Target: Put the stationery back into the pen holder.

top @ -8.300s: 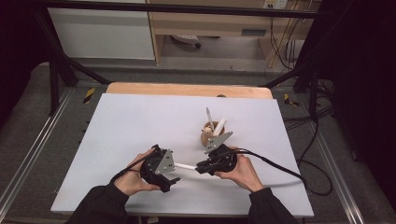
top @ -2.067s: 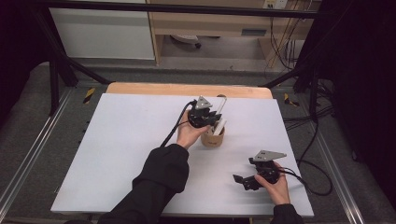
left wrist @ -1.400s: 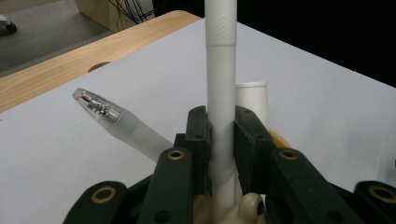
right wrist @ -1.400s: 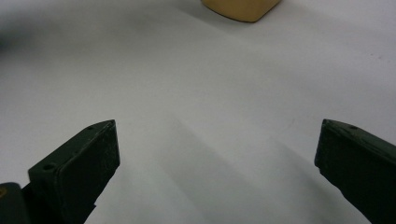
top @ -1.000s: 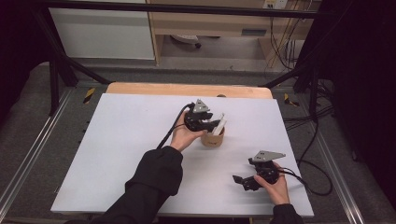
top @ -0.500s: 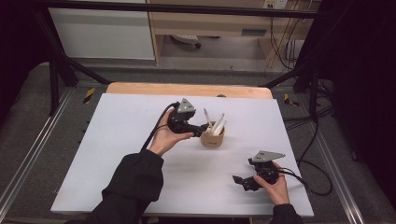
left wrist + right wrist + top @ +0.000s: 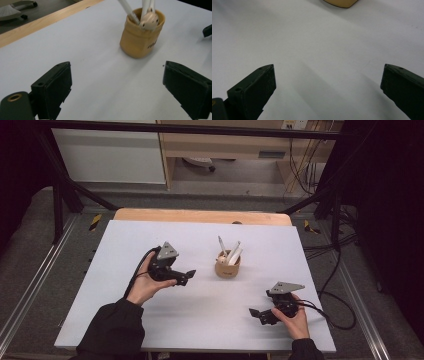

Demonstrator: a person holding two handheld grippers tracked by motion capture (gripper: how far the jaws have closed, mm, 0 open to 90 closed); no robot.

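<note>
Left gripper (image 7: 189,276) sits left of the cup (image 7: 227,266), near it but apart, w/ its jaws pointing toward it. Jaws stand wide w/ nothing between them; they have just been opening, and the left gripper view shows bare table between the two black fingers (image 7: 53,87). Left hand (image 7: 145,285) holds the gripper body from below.

The cup stands upright near the middle of the white table (image 7: 125,240), a bit toward the far side. It's a small tan pot w/ rounded walls and some dark lettering on one side, too small to read. Three white sticks (image 7: 231,251) lean in it, fanned out, tops well above the rim; one carries a pale rounded head (image 7: 148,20) resting at the rim.

Handling, as a judgement: cup looks light and stiff, prob. ceramic or plastic, w/ a smooth wall that could slip under hard pads. Top-heavy w/ sticks leaning out, so a sideways nudge may tip it. Best hold is across the body low down, below the rim, jaws square on both sides. Sticks look thin, light, easy to pinch mid-shaft, but pulling one at an angle could drag the cup over.

Right gripper (image 7: 260,312) rests near the table's front right, well apart from the cup, jaws wide, empty.
</note>
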